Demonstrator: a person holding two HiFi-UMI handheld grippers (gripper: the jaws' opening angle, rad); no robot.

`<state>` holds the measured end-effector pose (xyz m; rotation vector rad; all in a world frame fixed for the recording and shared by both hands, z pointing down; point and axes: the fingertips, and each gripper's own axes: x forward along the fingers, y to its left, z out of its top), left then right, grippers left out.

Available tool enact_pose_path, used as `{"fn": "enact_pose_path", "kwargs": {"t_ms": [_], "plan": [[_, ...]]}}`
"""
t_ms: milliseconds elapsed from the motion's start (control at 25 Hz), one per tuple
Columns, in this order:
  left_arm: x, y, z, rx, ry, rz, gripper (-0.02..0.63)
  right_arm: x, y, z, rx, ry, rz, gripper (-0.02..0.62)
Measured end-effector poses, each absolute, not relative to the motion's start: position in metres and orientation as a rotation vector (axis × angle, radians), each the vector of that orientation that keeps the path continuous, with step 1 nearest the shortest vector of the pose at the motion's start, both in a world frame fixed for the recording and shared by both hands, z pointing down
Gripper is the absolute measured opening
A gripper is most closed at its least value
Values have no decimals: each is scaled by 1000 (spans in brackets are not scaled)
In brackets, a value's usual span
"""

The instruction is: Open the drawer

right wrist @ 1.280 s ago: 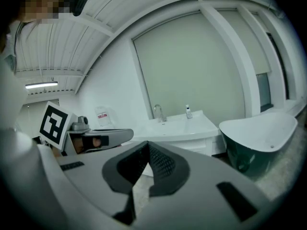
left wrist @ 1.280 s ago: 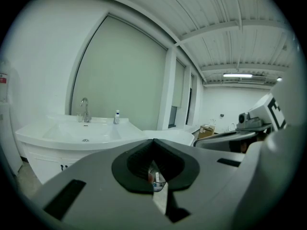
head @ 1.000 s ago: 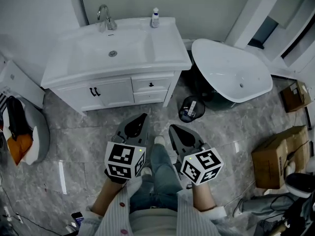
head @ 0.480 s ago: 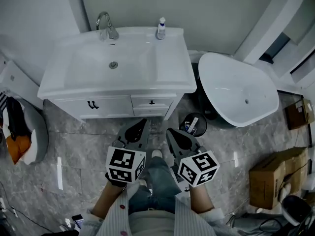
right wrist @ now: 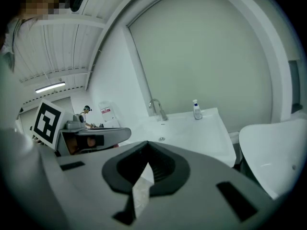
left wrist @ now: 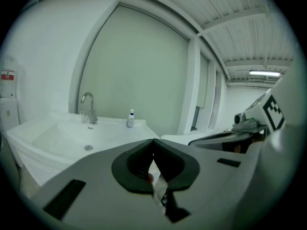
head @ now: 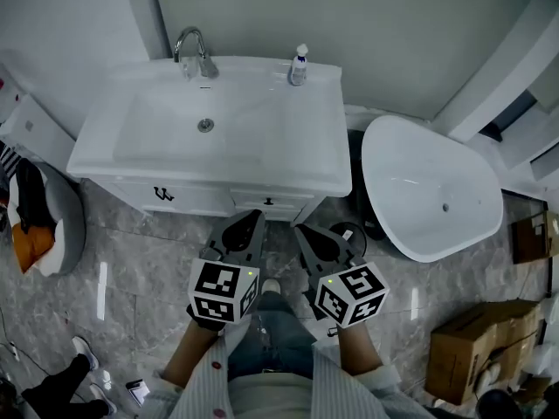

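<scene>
Head view: soft, even, cool greenish light, nothing blown out. The white sink (head: 253,138) is the brightest thing, with a mild sheen and a shadow under its front edge. There are two short glare streaks on the glossy floor (head: 102,291). Wall lines bow toward the edges. Both claw views: heavy fisheye, black corners, and a strip lamp (left wrist: 264,73) glowing overhead in each. My left claw (left wrist: 153,142) and right claw (right wrist: 146,153) sit close to the lens, soft and dim.

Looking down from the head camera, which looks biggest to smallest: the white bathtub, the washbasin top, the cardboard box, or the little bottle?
1. washbasin top
2. bathtub, clearly smaller than the washbasin top
3. cardboard box; it sits lower, on the floor, so it may look smaller than it really is
4. bottle, by far the smallest
</scene>
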<state>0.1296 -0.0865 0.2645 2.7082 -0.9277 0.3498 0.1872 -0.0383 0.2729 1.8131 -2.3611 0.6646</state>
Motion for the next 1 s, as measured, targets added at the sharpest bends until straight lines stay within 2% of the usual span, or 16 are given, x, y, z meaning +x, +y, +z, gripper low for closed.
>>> {"fn": "enact_pose_path", "kwargs": {"t_ms": [1000], "plan": [[110, -141, 306, 2573, -1086, 369, 17, 183, -101, 320, 1612, -2342, 710, 9]]}}
